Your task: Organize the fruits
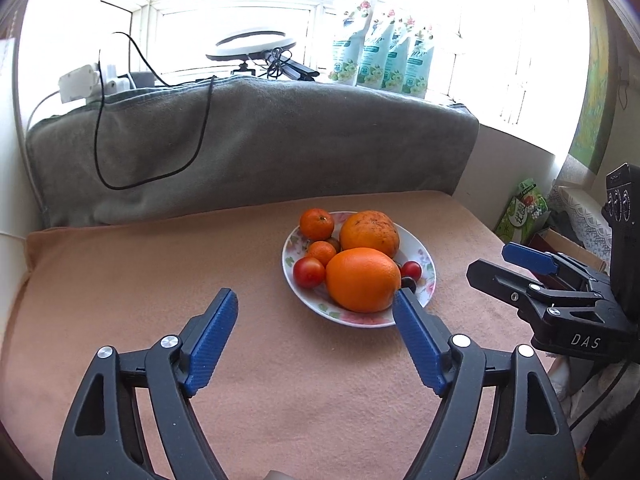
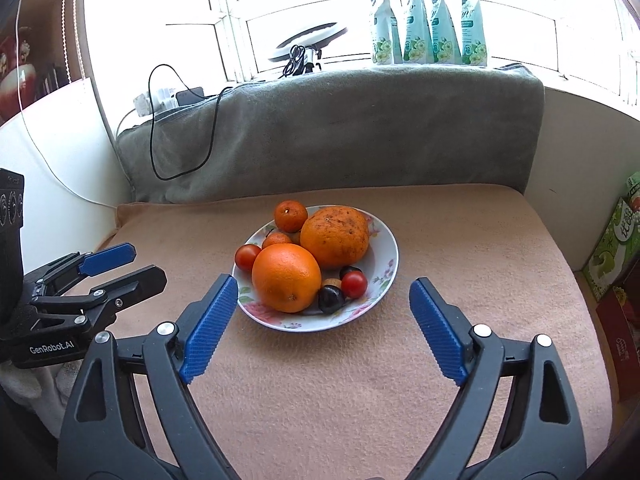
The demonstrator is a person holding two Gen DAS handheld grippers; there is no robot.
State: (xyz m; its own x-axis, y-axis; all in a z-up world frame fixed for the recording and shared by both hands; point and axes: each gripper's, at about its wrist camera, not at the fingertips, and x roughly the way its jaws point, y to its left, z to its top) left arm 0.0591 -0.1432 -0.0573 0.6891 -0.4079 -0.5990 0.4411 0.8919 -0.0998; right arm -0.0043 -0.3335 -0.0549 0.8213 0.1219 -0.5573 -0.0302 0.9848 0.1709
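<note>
A floral white plate sits on the peach blanket. It holds a smooth orange, a larger speckled orange, two tangerines, cherry tomatoes and dark grapes. My left gripper is open and empty, just short of the plate's near-left side. My right gripper is open and empty, its fingers straddling the plate's near edge. Each gripper shows in the other's view, the right one and the left one.
A grey cushion stands behind the blanket with a black cable draped over it. Refill pouches and a ring light stand on the sill. Green cartons sit at the right.
</note>
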